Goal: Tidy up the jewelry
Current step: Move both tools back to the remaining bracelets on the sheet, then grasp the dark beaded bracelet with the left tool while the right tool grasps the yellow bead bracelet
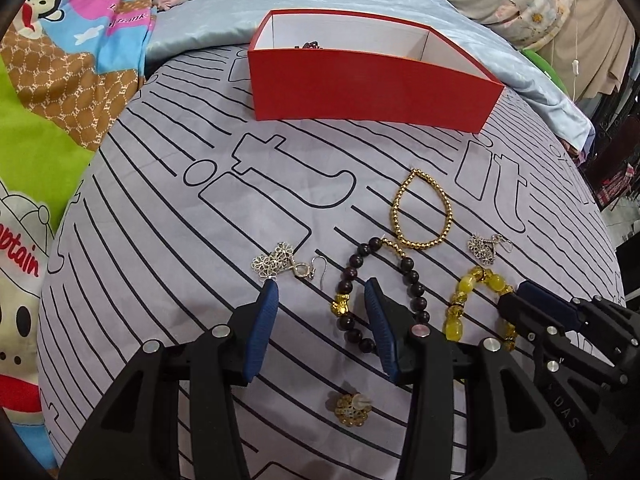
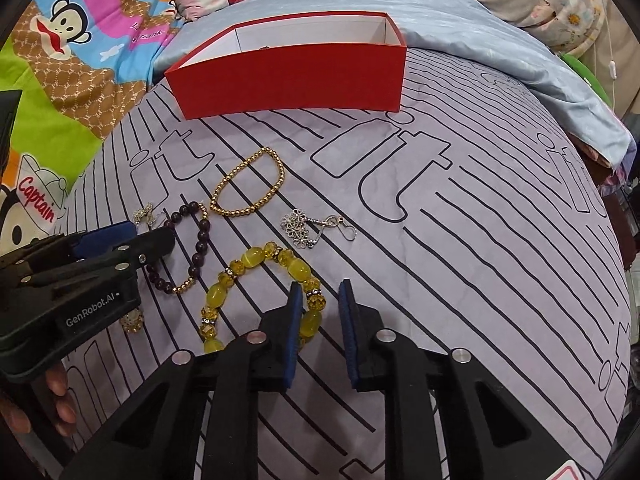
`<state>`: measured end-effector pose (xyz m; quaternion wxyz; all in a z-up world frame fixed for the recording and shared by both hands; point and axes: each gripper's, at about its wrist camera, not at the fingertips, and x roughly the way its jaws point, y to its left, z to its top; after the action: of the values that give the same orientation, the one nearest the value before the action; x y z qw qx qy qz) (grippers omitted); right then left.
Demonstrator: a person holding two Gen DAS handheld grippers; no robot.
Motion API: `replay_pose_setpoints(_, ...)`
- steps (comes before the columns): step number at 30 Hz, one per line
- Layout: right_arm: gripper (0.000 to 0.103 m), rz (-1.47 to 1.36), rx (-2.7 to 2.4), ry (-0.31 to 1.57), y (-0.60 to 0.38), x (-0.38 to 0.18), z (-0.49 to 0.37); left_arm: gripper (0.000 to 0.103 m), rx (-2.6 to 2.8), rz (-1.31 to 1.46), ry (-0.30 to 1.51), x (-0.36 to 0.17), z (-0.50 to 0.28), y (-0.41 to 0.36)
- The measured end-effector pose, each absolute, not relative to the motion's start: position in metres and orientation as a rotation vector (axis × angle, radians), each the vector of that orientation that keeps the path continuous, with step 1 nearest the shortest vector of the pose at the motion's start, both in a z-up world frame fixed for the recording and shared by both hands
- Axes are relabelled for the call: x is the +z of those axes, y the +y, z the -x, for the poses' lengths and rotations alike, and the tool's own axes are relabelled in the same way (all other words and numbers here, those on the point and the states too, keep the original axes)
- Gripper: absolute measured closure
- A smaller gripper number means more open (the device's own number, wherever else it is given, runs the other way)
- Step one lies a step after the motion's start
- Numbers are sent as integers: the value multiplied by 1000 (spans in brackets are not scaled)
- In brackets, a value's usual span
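A red box (image 1: 372, 88) with a white inside stands at the far side of the striped cloth, also in the right wrist view (image 2: 288, 80); a small dark item lies in it. My left gripper (image 1: 322, 292) is open over the left side of the dark bead bracelet (image 1: 416, 292), with a silver flower earring (image 1: 276, 264) at its left fingertip. My right gripper (image 2: 320, 292) is open, its jaws on either side of the right part of the yellow bead bracelet (image 2: 256, 264). A gold bead bracelet (image 2: 248, 188), a second silver earring (image 2: 304, 228) and a gold flower brooch (image 1: 352, 408) lie loose.
The striped grey cloth (image 2: 480, 240) covers a rounded cushion that drops away at the sides. A light blue sheet (image 2: 500, 48) and cartoon blankets (image 1: 60, 60) lie behind and to the left. Each gripper shows at the edge of the other's view.
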<state>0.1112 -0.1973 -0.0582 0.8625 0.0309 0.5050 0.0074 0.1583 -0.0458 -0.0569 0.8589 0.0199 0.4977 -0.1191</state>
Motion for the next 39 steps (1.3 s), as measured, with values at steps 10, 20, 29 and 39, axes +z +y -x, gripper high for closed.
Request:
replay_pose_setpoints(10,95,-80,20,1070,-202,-58,-105,79,-250,-95,1014,-58,-153,-52)
replay_pose_setpoints(20,95,-123,30,1080,-205,-53,-97,96,-291,-43,1039,-55,-151,-45)
replay_pose_setpoints(29,95,-143,47,1010,-208,-22,-87,96,-313,7,1013,-32,-141,-38)
replay_pose_setpoints(39,95,-149,69,920,-210,20,-83,96,-341,34,976,2,-134,-34)
